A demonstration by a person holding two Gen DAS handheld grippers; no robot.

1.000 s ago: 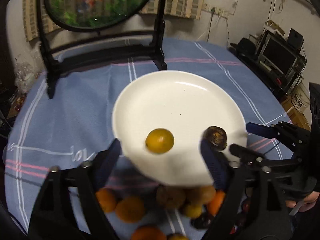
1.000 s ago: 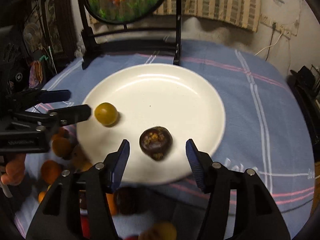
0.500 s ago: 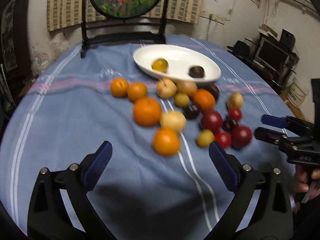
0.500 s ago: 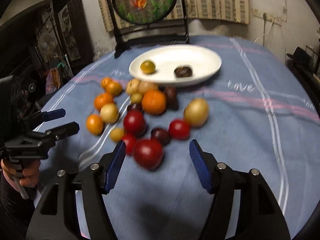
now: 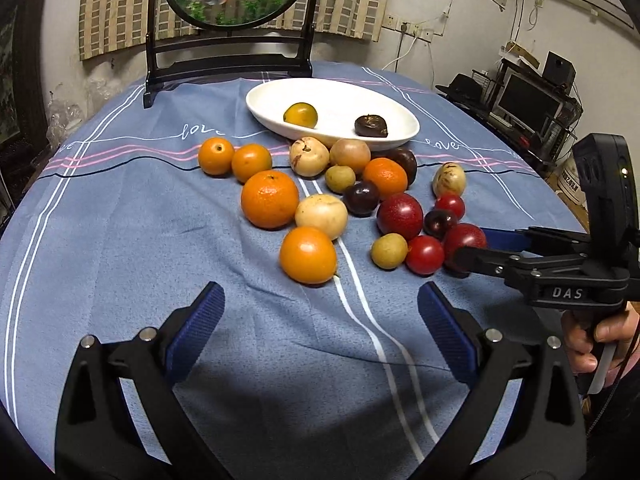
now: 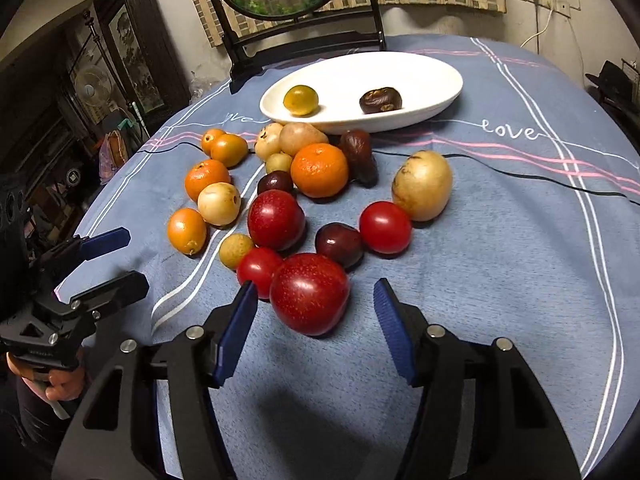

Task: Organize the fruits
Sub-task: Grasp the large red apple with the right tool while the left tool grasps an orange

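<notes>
My right gripper (image 6: 312, 314) is spread wide with a big red fruit (image 6: 309, 293) sitting between its pads, untouched. My left gripper (image 5: 320, 324) gapes over bare blue tablecloth (image 5: 120, 240), an orange (image 5: 308, 255) just ahead. Beyond the fruit pile, the white plate (image 5: 394, 114) holds a yellow-green fruit (image 5: 300, 115) and a dark one (image 5: 371, 125).

Blue-clothed table (image 5: 120, 264): white plate (image 5: 404, 118), loose fruit pile (image 5: 320, 200), black screen stand (image 5: 228, 68) at back.
</notes>
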